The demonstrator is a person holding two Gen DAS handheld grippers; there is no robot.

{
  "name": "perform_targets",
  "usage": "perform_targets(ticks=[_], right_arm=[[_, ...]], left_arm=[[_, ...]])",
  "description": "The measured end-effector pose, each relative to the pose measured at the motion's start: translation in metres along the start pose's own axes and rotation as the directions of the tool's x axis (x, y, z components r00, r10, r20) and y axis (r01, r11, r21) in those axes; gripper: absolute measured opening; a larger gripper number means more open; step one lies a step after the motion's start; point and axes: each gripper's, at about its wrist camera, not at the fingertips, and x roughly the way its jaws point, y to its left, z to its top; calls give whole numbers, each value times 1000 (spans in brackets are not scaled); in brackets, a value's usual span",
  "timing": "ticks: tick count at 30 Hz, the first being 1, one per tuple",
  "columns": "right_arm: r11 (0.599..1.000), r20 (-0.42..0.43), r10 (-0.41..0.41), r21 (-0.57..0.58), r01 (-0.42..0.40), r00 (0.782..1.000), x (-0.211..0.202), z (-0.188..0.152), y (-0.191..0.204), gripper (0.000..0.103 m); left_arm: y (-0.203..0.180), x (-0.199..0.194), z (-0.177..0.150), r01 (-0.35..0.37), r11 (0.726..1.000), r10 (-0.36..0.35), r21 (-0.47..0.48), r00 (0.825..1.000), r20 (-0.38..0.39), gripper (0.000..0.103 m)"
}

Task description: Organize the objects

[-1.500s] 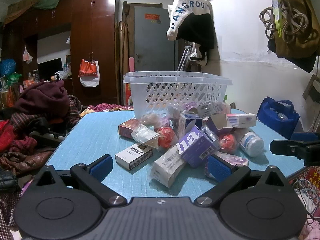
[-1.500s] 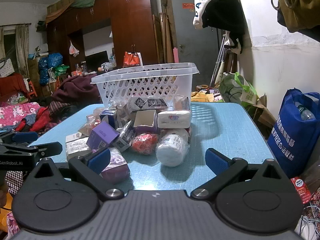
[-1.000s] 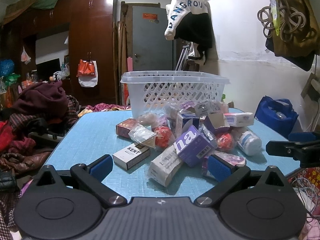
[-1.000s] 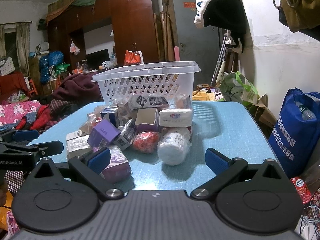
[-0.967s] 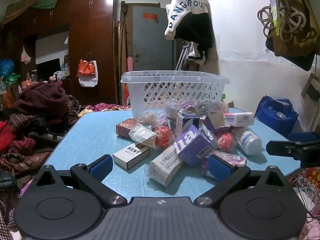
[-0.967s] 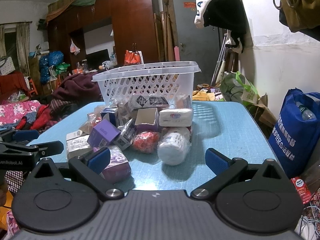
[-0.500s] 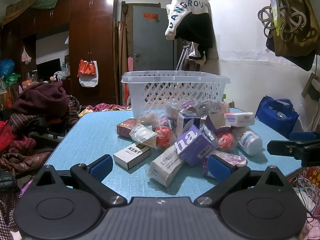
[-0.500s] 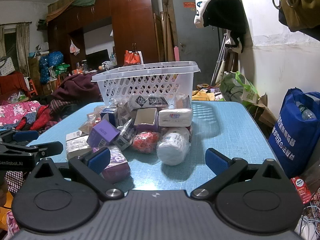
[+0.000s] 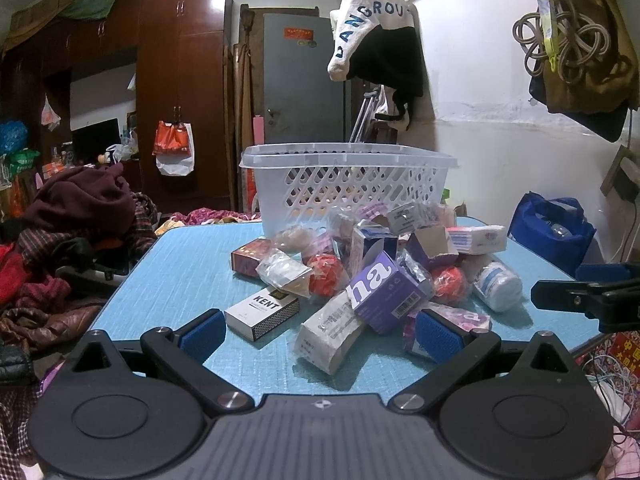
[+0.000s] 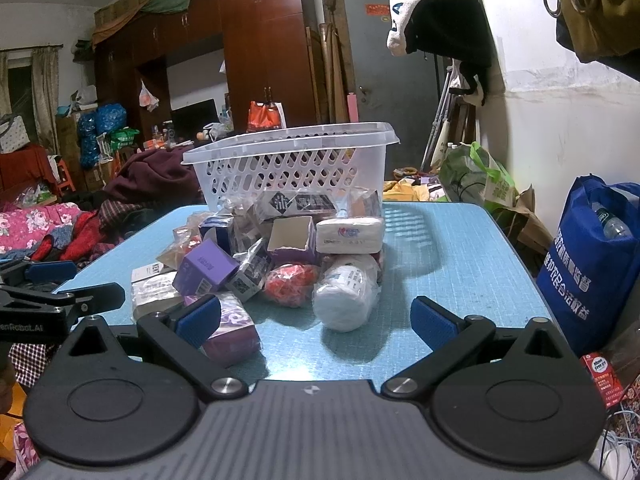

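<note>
A heap of small packs lies on the blue table in front of a white lattice basket. In the heap I see a KENT box, a purple box, red net balls, a white wrapped bottle and a tissue pack. My left gripper is open at the near edge, short of the heap. My right gripper is open too, with a purple packet by its left finger.
Clothes are piled left of the table. A blue bag stands on the floor at the right. A cap hangs on the wall, and a wardrobe and a grey door stand behind.
Both views have shifted only slightly; the heap and basket stay where they were, and both grippers stay open.
</note>
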Motion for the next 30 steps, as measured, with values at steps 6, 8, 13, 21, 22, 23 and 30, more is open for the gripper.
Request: perform_targets(ticks=[6,8,13,21,22,23,30], right_arm=[[999,23,14,29,-15,1000,0,2,-1,103],[998,78,50,29,-52,996,1,3,-1,103],[1000,75,-14,-2,14,997,27,11,-5,103],[997,42,-73,-8,73,996,68,26,-19,103],[997,39,-73,-5,73,997,71,27,-21,103],[999,44,-54,4,54,998,71,28,-23,103],[999,20,20,41,-21,1000,82,33,-29,83]], left_arm=[[4,0,-1,-23,1000,24,-15,999,32,102],[9,0,-2,-47,999,48,-13,994,94,103],[25,17,-4,-139,990,134,33,983,126,103],[58,44,-8,-11,1000,12,-26,999,49,95],[61,48,-8,-12,999,14,-37,999,49,93],[63,52,-7,-7,999,9,-44,999,47,92],[64,80,-5,37,999,-37,16,999,6,83]])
